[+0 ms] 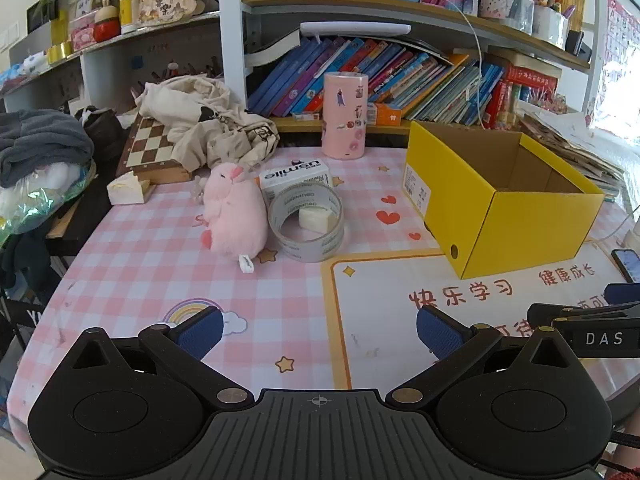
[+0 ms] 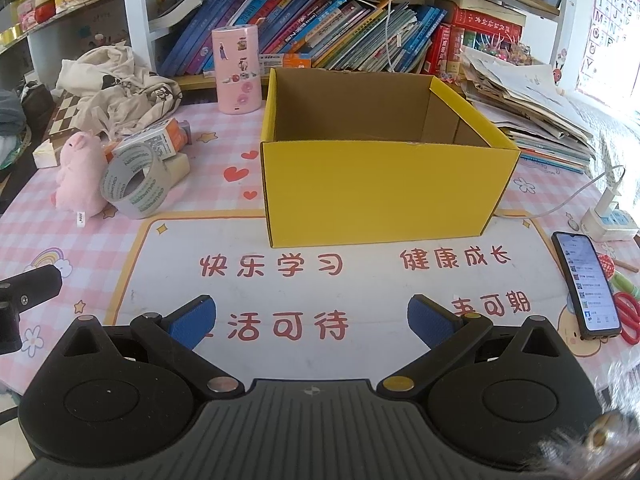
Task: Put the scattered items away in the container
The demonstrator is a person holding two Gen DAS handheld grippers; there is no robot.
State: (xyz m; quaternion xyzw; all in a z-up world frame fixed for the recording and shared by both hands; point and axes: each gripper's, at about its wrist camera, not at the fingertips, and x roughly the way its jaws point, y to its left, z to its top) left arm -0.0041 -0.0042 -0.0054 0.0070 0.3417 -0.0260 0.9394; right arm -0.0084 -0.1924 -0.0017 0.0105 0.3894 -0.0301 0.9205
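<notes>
Your left tool (image 1: 318, 330) and right tool (image 2: 312, 320) both stand wide apart, gripping nothing. The yellow box (image 2: 384, 184) sits open on the surface; left of it lie the tape roll (image 1: 306, 222), pink plush (image 1: 236, 212) and toothpaste carton (image 1: 296, 178).

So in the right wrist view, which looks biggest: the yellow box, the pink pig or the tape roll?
1. Yellow box
2. Tape roll and pink pig plush look alike; no ranking.
</notes>
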